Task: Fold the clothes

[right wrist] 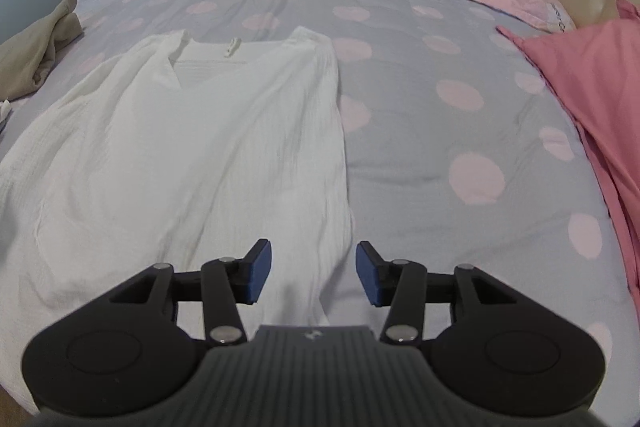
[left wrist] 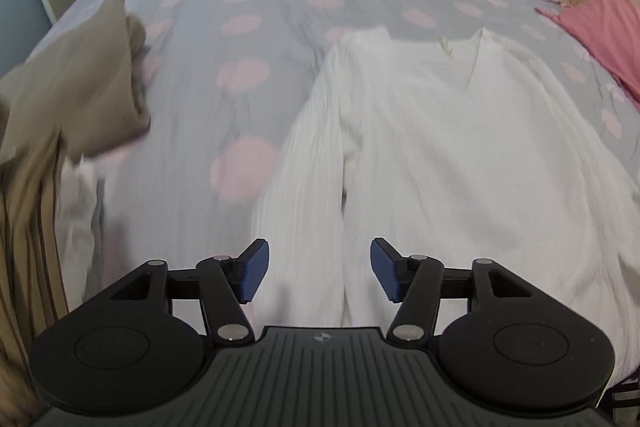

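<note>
white top (right wrist: 208, 131) lies flat on the polka-dot bed (right wrist: 420, 131), v-neck away, crinkled fabric, one sleeve folded along its left side. its near hem is hidden behind both tools. left hand-held gripper (left wrist: 320, 269) and right hand-held gripper (right wrist: 314, 273) hover open, holding nothing.

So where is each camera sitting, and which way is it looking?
Left wrist view: on the left gripper, aimed down across the bed at the white top's left side; only its open fingers show.
Right wrist view: on the right gripper, over the top's right edge; open fingers only.
Shared: white top, beige garment, pink clothes.
</note>
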`<action>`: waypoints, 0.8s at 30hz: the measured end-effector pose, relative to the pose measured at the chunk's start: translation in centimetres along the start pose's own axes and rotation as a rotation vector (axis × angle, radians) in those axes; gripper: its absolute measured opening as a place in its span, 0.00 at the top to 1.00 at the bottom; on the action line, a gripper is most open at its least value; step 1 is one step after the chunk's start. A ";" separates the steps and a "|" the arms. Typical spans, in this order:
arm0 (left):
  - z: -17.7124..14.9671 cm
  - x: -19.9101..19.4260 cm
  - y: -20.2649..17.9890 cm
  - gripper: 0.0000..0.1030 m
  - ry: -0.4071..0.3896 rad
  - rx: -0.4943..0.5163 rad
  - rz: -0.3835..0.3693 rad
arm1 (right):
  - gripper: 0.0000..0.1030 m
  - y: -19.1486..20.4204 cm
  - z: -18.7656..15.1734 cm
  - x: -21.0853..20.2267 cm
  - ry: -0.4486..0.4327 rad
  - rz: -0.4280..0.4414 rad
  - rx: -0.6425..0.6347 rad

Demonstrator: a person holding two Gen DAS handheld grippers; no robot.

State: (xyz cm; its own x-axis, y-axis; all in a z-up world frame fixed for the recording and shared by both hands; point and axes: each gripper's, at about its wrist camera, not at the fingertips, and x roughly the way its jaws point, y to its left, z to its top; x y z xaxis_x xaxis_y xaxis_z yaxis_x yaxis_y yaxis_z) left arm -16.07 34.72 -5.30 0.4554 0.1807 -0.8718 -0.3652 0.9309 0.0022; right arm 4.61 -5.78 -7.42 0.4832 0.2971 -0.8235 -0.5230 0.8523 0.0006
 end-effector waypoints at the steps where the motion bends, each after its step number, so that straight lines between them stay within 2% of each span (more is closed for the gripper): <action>1: -0.5 0.2 -0.1 0.47 0.015 -0.002 0.003 | 0.51 -0.1 -0.6 0.1 0.008 -0.001 0.003; 7: -4.0 0.9 0.0 0.46 0.085 -0.018 0.076 | 0.51 -0.5 -3.7 1.1 0.071 -0.008 -0.034; 10: -5.0 1.2 0.4 0.45 0.109 -0.034 0.080 | 0.53 -1.0 -4.5 1.9 0.099 -0.013 -0.032; 13: -5.4 1.4 0.7 0.48 0.121 -0.060 0.087 | 0.60 -1.4 -5.1 2.6 0.133 -0.004 -0.025; 15: -5.5 1.4 1.0 0.50 0.125 -0.080 0.085 | 0.68 -1.3 -5.4 3.1 0.157 0.009 -0.025; 16: -5.5 1.4 1.1 0.55 0.127 -0.088 0.083 | 0.72 -1.2 -5.5 3.2 0.167 0.012 -0.032; 17: -5.5 1.4 1.1 0.64 0.131 -0.093 0.084 | 0.81 -1.1 -5.6 3.4 0.176 0.012 -0.042; 18: -5.5 1.5 1.2 0.68 0.133 -0.092 0.087 | 0.87 -0.9 -5.7 3.5 0.180 0.011 -0.053; 19: -5.5 1.6 1.2 0.73 0.135 -0.090 0.088 | 0.88 -0.7 -5.8 3.5 0.180 0.009 -0.063; 21: -5.5 1.6 1.2 0.82 0.140 -0.083 0.088 | 0.96 -0.5 -5.8 3.5 0.180 0.005 -0.079; 24: -5.2 1.2 1.0 0.93 0.121 -0.062 0.103 | 0.96 -0.4 -5.6 3.1 0.172 -0.009 -0.086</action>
State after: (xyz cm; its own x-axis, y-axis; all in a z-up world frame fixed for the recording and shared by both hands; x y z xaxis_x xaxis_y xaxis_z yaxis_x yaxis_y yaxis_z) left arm -20.15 34.24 -8.88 0.3134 0.2307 -0.9212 -0.4560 0.8874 0.0671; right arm 2.36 -7.60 -13.16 0.3653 0.2055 -0.9079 -0.5808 0.8125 -0.0498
